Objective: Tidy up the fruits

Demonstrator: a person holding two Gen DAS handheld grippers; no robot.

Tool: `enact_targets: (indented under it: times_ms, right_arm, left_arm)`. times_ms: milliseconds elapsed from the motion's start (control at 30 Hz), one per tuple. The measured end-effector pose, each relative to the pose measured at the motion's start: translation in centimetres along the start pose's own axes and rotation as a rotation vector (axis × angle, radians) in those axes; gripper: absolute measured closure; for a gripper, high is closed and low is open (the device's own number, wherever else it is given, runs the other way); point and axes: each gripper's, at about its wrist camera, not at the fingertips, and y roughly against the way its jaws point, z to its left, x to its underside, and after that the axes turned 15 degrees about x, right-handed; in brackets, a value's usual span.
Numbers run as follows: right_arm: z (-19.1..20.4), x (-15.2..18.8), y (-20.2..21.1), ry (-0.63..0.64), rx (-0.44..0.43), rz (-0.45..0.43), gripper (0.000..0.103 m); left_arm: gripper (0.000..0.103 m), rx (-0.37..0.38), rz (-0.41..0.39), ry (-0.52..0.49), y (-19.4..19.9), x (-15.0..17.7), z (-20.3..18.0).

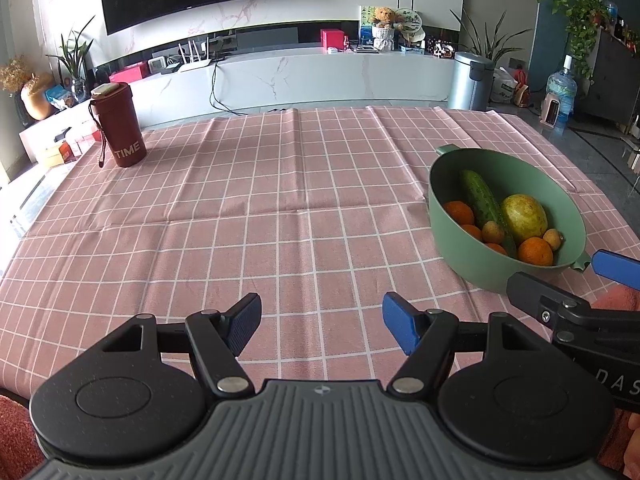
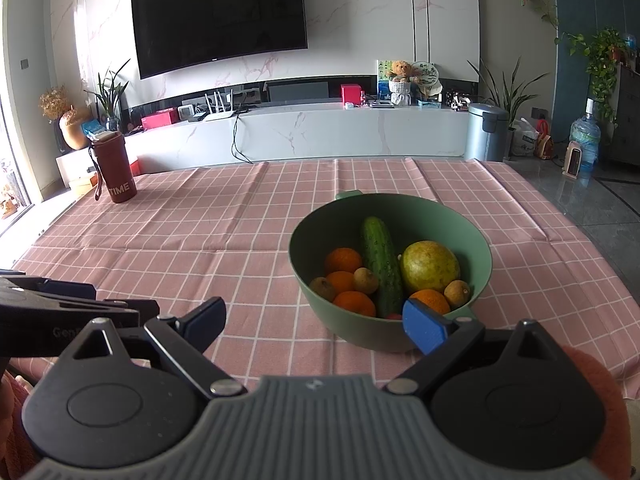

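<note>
A green bowl (image 1: 472, 256) (image 2: 304, 248) stands on the pink checked tablecloth. It holds a cucumber (image 2: 380, 260), a yellow-green fruit (image 2: 430, 266), several oranges (image 2: 343, 260) and small brown fruits (image 2: 365, 280). My left gripper (image 1: 320, 326) is open and empty, low over the cloth, left of the bowl. My right gripper (image 2: 320, 324) is open and empty at the bowl's near side; its blue right fingertip (image 2: 424, 330) overlaps the near rim. It also shows at the right edge of the left wrist view (image 1: 560, 288).
A dark red "TIME" tumbler (image 1: 118, 128) (image 2: 114, 170) stands at the far left of the table (image 1: 280, 200). Beyond the table's far edge are a TV console, a metal bin (image 1: 470, 80) and plants.
</note>
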Motion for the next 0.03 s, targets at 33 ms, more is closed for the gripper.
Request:
enact_targets:
  times_ms: [33]
  right_arm:
    - [0.01, 0.02, -0.01, 0.001, 0.001, 0.000, 0.012]
  left_arm:
    - [0.021, 0.002, 0.000, 0.004, -0.02, -0.04, 0.09]
